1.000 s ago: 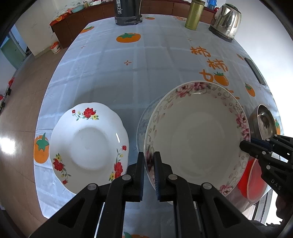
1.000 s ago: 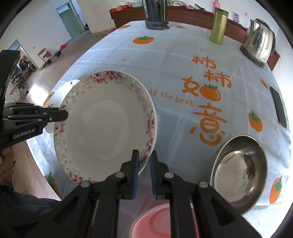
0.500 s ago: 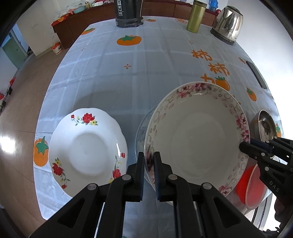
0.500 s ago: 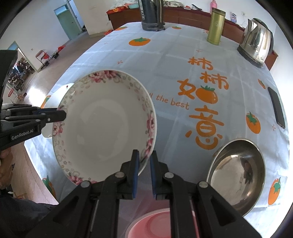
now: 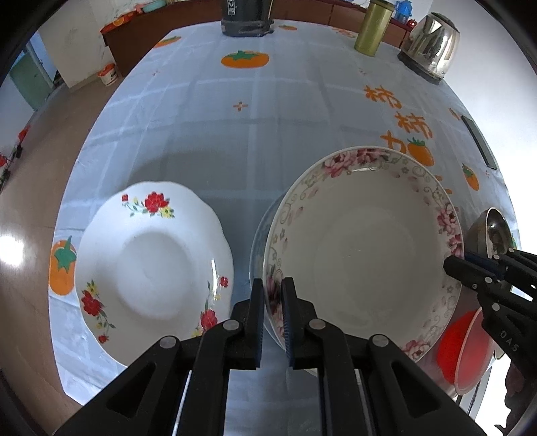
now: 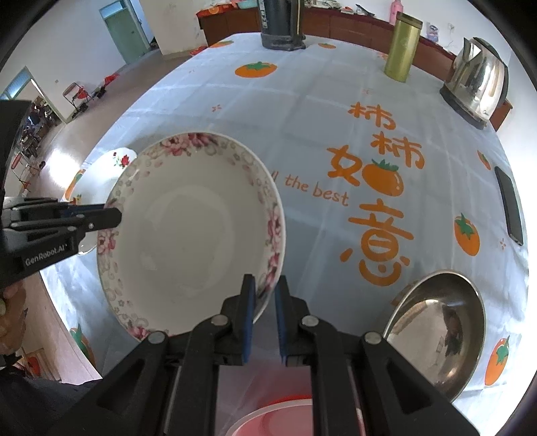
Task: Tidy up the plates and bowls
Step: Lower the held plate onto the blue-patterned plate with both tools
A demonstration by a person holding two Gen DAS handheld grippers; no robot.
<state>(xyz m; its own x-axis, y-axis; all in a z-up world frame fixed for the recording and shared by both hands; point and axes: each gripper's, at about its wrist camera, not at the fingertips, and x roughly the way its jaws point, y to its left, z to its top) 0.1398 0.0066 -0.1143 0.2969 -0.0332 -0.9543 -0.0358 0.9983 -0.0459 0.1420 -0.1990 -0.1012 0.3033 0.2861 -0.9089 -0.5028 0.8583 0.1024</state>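
Observation:
A large white bowl with a pink flower rim point(image 5: 365, 255) is held in the air by both grippers. My left gripper point(image 5: 270, 295) is shut on its near left rim. My right gripper point(image 6: 265, 295) is shut on the opposite rim point(image 6: 273, 255), and shows in the left wrist view point(image 5: 470, 271). A white scalloped plate with red flowers point(image 5: 151, 255) lies on the tablecloth to the left. A glass dish point(image 5: 260, 234) lies partly hidden under the bowl. A steel bowl point(image 6: 439, 328) and a red bowl point(image 5: 459, 352) sit at the right.
The table has a pale blue cloth with orange persimmon prints point(image 6: 335, 110). At the far end stand a dark appliance point(image 5: 246, 16), a gold flask point(image 5: 371, 28) and a steel kettle point(image 5: 431, 47). A black phone point(image 6: 510, 204) lies near the right edge.
The bowl and both grippers have risen slightly and drifted a little away from the table; the grips are unchanged.

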